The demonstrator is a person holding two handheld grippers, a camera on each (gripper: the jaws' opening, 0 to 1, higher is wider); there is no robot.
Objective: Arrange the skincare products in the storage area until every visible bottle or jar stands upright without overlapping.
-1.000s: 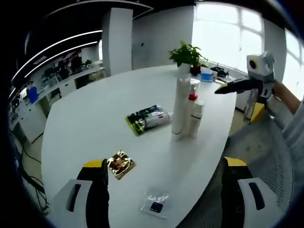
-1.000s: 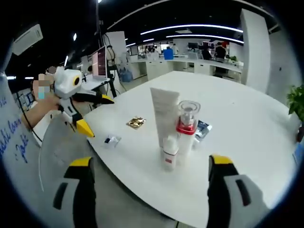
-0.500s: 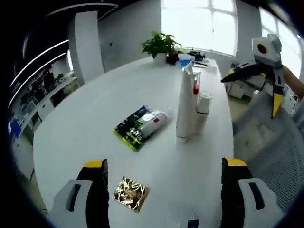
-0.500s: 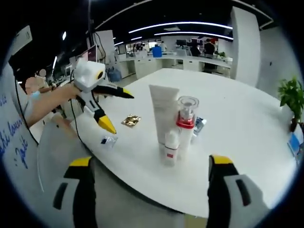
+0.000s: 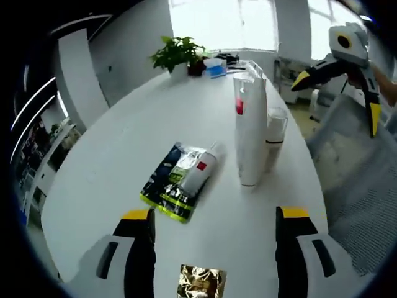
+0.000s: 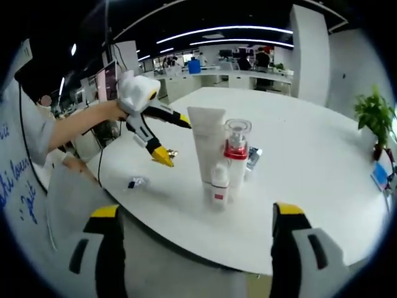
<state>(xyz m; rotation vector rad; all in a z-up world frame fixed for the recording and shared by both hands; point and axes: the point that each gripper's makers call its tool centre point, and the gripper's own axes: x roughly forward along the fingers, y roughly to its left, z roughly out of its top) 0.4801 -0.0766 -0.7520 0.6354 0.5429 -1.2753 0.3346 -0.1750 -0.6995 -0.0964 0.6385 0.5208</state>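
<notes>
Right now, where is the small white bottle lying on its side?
In the left gripper view, the small white bottle lies on a dark green packet, left of the upright white tube, ahead of the open jaws.

I can't read any text from here. The small bottle point(image 6: 218, 188) has a red label and the pouch point(image 5: 177, 181) has print, both too blurred.
</notes>
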